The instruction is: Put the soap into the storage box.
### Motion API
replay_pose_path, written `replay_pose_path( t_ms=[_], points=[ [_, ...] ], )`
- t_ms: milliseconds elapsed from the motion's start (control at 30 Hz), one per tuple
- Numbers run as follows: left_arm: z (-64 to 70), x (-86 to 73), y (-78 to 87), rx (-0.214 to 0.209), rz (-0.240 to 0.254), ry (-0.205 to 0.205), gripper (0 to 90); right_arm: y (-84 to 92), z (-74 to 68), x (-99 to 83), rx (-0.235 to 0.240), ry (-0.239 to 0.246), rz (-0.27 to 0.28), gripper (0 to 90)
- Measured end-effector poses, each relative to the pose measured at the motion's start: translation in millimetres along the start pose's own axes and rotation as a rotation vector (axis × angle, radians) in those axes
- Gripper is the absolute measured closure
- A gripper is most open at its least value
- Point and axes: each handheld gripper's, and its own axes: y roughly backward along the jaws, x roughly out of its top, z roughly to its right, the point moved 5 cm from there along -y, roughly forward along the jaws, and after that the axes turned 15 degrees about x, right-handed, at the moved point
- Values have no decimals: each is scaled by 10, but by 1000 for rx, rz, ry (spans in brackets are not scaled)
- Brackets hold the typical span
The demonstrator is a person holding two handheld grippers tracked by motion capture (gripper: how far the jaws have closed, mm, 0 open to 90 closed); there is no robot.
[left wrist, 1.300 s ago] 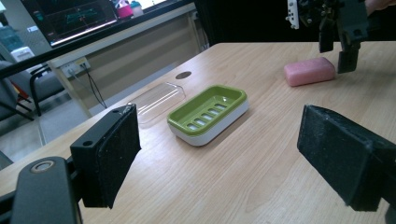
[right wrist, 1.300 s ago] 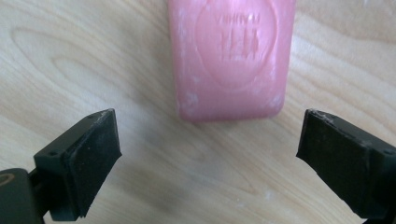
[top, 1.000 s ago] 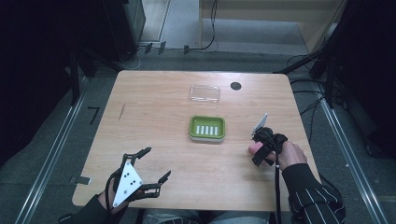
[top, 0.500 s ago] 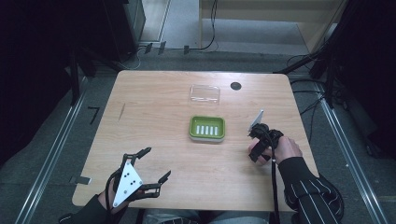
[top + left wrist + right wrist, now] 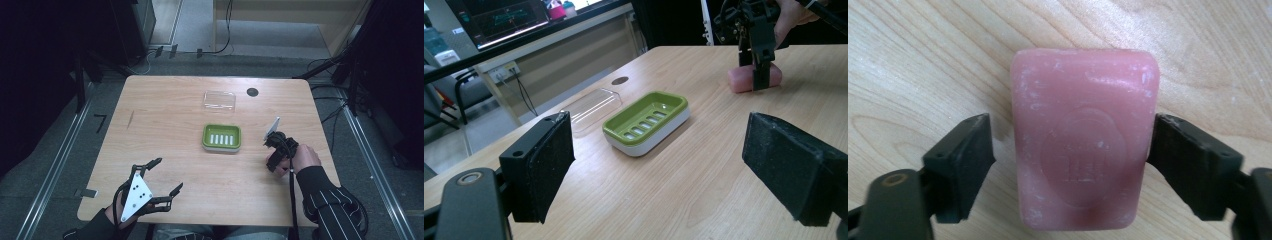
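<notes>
A pink soap bar (image 5: 1083, 140) lies flat on the wooden table (image 5: 170, 125), right of the green soap dish (image 5: 206, 137). My right gripper (image 5: 1070, 125) points down over the bar and straddles it. Its jaws have just been closing. The right pad (image 5: 1188, 160) meets the bar's edge, while a narrow gap remains at the left pad (image 5: 965, 160). From the left gripper view, the right gripper (image 5: 760, 75) stands on the soap bar (image 5: 739, 80) beyond the soap dish (image 5: 674, 100). My left gripper (image 5: 170, 173) rests open near the table's front left with nothing between its pads.
A clear plastic lid (image 5: 219, 100) lies behind the dish, beside a round black hole (image 5: 252, 92) in the tabletop. Bare wood stretches between the two grippers. Cables and dark floor surround the table.
The right gripper has come down over the pink soap, which now sits between its jaws, and the jaws have narrowed. The left gripper has not moved.
</notes>
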Motion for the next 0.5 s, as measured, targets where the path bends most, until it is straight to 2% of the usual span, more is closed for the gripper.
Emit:
replay_pose_path(
  t_ms=[500],
  points=[
    [-1, 0, 1, 0, 0, -1, 137, -1, 15, 3, -3, 4, 1, 340]
  ],
)
